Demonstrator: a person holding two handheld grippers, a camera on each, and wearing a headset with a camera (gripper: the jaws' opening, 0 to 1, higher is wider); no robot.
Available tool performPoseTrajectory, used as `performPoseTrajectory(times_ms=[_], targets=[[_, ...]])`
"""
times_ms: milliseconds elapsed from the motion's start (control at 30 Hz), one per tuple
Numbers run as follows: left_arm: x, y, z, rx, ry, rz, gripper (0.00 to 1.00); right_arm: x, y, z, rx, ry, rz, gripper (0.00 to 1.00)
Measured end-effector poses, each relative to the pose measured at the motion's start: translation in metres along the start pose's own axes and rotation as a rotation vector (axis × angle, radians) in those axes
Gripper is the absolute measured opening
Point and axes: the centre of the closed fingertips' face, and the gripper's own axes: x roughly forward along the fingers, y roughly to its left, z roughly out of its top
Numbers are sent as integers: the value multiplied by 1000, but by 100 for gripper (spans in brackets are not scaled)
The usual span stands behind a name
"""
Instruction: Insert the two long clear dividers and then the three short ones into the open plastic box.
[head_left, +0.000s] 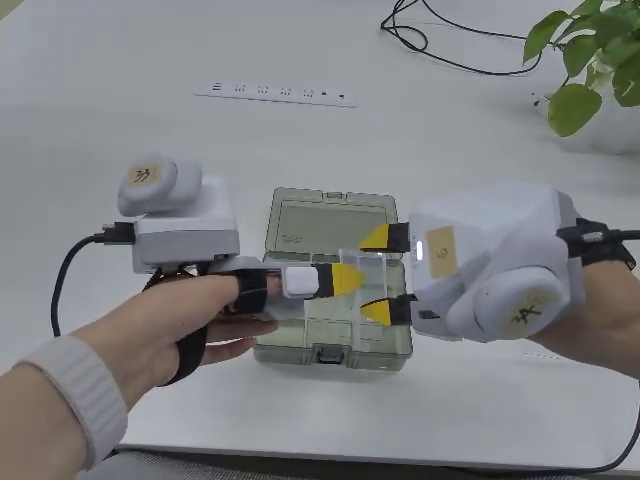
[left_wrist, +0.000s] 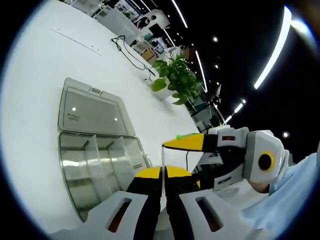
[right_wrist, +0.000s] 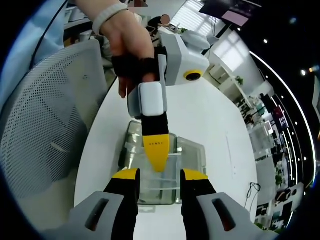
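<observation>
The open clear plastic box (head_left: 385, 345) lies in front of me with its lid (head_left: 330, 222) folded back. My left gripper (head_left: 345, 279) is over the box, shut on a thin clear divider (head_left: 368, 262). In the left gripper view that divider (left_wrist: 162, 156) stands edge-on between the shut jaws of the left gripper (left_wrist: 163, 174). My right gripper (head_left: 374, 275) comes in from the right, open, one jaw on each side of the divider. The right gripper (right_wrist: 160, 176) frames the left gripper's yellow tip (right_wrist: 157, 150) above the box (right_wrist: 134, 140). Clear dividers (left_wrist: 95, 157) stand inside the box (left_wrist: 67, 172).
A white power strip (head_left: 275, 93) lies at the back of the white table, with black cables (head_left: 440, 48) and a green plant (head_left: 590, 60) at the back right. The table's front edge runs just under my hands. A mesh chair (right_wrist: 45, 130) stands beside the table.
</observation>
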Motion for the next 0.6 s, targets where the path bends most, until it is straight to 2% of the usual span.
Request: performPoseTrajectory(times_ms=[100,200,300,400,433,467,533,600], targets=[[0,0,-1,-1,-4,-5,0,0,1,1,-3,-9,2,33],[-3,-1,1,-5,-18,-16,0,-2,2,8,85,-65,20,42],[-5,-2,2,21,-14,-21,0,-6,-2,9,118,-79,24,46],[-8,-7,5,112,-11,-47,0,-12,-8,12,172,-107,40,51],[-10,-9,4,169,2,-51,0,-13,-9,13,192,-114,40,53],[-11,-10,2,193,14,-54,0,-15,-11,13,208,-120,39,55],[-14,-14,0,281,33,-65,0,-19,-14,16,233,-139,57,55],[-16,-20,-2,328,41,-90,0,-23,-16,17,251,-151,74,54]])
